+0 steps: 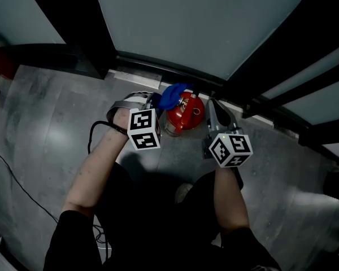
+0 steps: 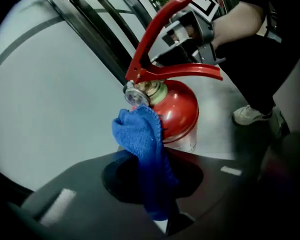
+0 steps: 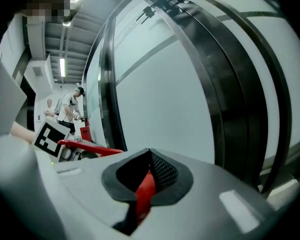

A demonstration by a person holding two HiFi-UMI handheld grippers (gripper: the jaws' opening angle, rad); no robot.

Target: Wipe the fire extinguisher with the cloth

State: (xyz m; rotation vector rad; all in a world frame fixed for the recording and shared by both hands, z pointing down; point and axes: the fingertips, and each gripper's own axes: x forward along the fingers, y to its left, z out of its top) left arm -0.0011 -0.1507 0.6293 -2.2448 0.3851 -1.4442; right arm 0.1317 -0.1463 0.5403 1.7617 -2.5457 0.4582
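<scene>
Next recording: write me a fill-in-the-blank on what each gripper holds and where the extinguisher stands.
1. The left gripper holds a ____ cloth.
2. The right gripper is shut on the ____ handle of the extinguisher.
3. The extinguisher stands on the ____, by a glass wall.
Missing words: blue; red; floor.

A grey concrete floor (image 1: 39, 129) is bounded by frosted glass panels (image 1: 198, 21) set in black frames (image 1: 85, 21); strip lights (image 3: 64, 66) are seen overhead.
</scene>
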